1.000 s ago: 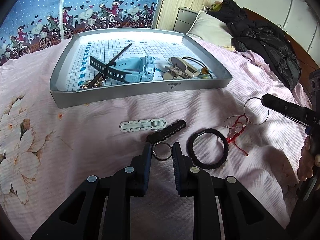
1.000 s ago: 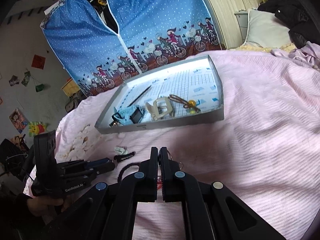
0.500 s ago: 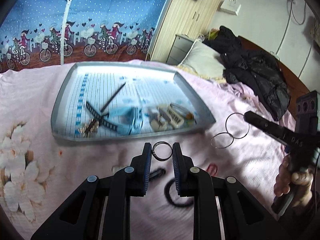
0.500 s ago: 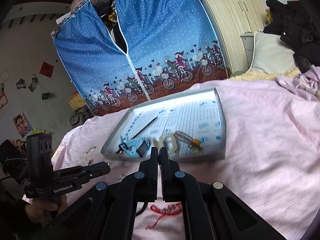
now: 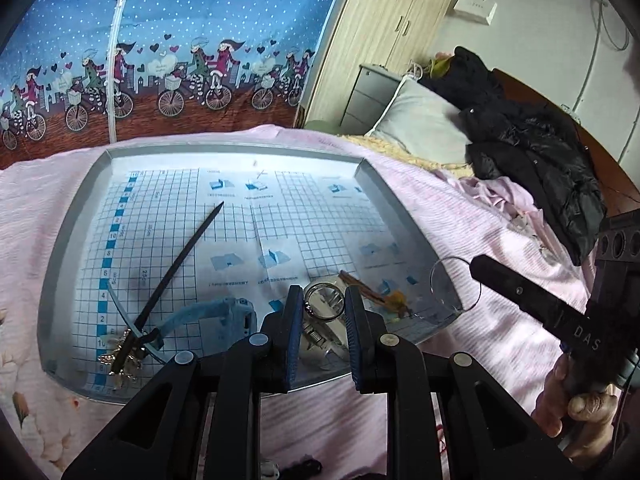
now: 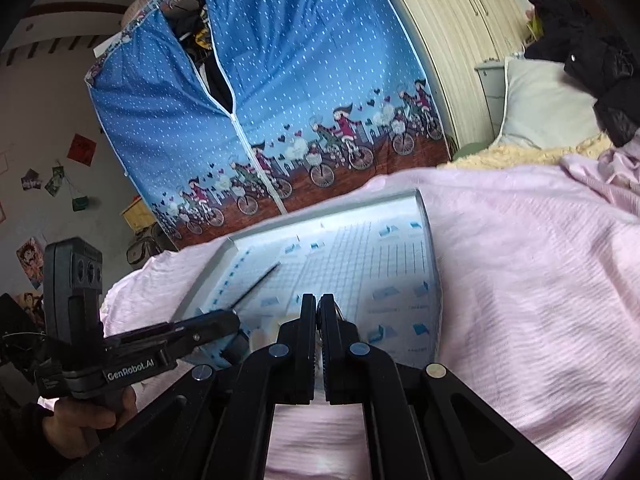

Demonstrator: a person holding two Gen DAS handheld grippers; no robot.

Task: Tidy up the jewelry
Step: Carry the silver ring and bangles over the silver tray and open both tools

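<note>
Rings first: my left gripper [image 5: 320,312] pinches a small metal ring [image 5: 325,299] over the tray's [image 5: 68,216] near edge, and my right gripper [image 6: 319,322] is clamped on a thin wire hoop [image 5: 455,285] (barely visible). I'd lower both close to the grid paper before letting go, clear of the blue watch [image 5: 216,314].

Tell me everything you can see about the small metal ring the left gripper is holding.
The small silver metal ring is a thin, shiny closed loop, like a key ring. It sits between the left gripper's blue-padded jaws, held above the near edge of the grey tray with its opening facing the camera. Only the jaws seem to touch it.
</note>
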